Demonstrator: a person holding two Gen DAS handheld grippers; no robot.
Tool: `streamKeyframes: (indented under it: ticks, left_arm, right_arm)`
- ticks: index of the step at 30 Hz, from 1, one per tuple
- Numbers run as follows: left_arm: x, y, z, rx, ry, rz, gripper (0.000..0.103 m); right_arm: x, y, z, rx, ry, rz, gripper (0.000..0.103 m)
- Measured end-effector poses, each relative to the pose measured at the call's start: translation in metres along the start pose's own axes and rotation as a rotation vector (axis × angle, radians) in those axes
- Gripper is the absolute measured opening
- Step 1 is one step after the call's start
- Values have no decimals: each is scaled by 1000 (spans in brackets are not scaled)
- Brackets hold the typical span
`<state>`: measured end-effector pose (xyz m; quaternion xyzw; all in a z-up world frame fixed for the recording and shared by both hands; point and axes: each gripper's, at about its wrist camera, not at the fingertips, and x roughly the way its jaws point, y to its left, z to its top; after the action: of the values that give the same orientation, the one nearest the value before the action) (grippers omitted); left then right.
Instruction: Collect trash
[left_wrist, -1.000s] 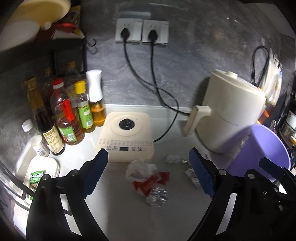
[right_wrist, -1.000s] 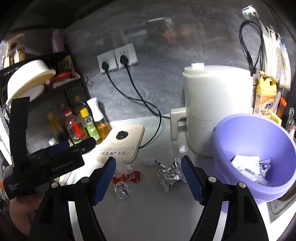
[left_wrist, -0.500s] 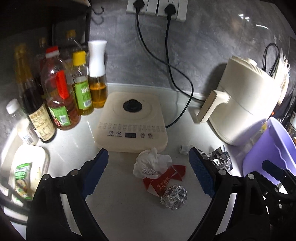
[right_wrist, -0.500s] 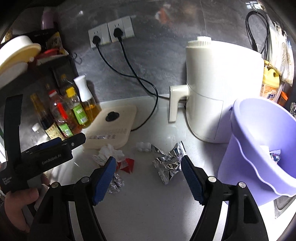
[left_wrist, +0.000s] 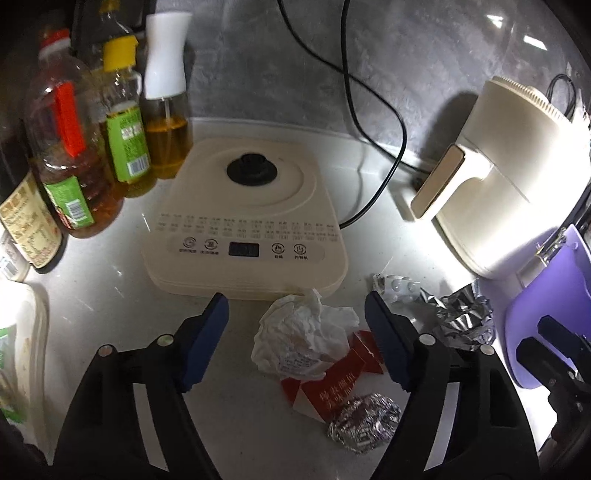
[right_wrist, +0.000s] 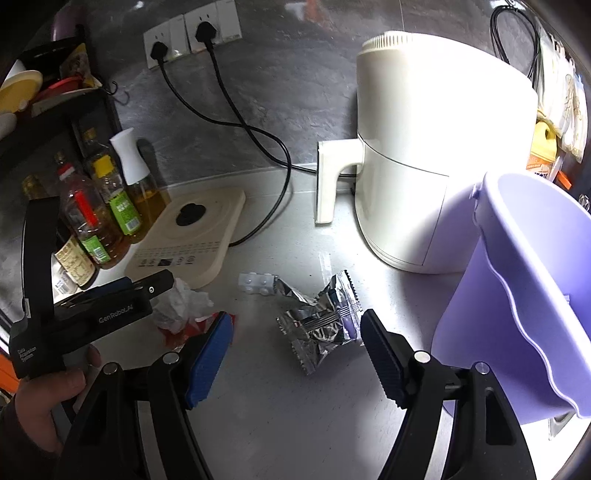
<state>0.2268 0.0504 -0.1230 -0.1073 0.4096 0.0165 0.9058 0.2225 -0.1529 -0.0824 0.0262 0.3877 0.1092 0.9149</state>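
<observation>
Looking down: we see a pale counter (left_wrist: 110, 295) with trash strewn in front of the cooker (left_wrist: 247, 218), our landmark.
Left gripper (left_wrist: 295, 306): we hold it low, just in front of the cooker's front edge; its jaws stand wide apart and grip nothing, and the tissue lies between them.
Right gripper (right_wrist: 295, 325): we hold it to the right of the cooker; its jaws also stand wide apart and are empty, with the wrapper between them.
Tissue (left_wrist: 306, 336): crumpled and white, touching the cooker's front edge.
Red paper (left_wrist: 328, 384): flat under the tissue's near side, a little farther out from the cooker.
Foil ball (left_wrist: 364, 421): touching the red paper's near corner, farther from the cooker.
Blister pack (left_wrist: 397, 286): just off the cooker's front right corner.
Wrapper (right_wrist: 317, 321): silver and crinkled, right of the cooker, beside the blister pack.
Bin (right_wrist: 528, 295): purple and tilted, well right of the cooker; we cannot tell what is inside.
Fryer (right_wrist: 436, 147): right of the cooker, against the wall.
Bottles (left_wrist: 92, 147): crowded at the cooker's left.
</observation>
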Motion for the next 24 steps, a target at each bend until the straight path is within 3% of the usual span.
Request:
streamKeyframes:
  ticks: [6,8,10,12,20,21,22,24]
  left_arm:
    - [28,2,0,0,80,1,61]
    - [35,2,0,4,98,7,49]
    - [41,3,1,-4,129,16,27]
    - [41,4,4,-17,136,4,21]
    - [16,-1,13,17,53,28,17]
    - [14,0,15,16,44,30,17]
    - [12,0,16,16,37,32,17]
    - [9,1,18,18,24,35,17]
  right_arm:
    - [25,-2,3,5,41,-28,70]
    - [31,-2,5,2,48,-36,70]
    - [36,-2,6,-3,55,-40,70]
    - [39,-1,6,-7,63,-43,71]
    - [58,6,2,-41,114,-47,71]
    - [59,7,1,-49,123,-49,63]
    - [63,9,0,-61,142,-62,44]
    - [64,7,1,-52,157,-57,19]
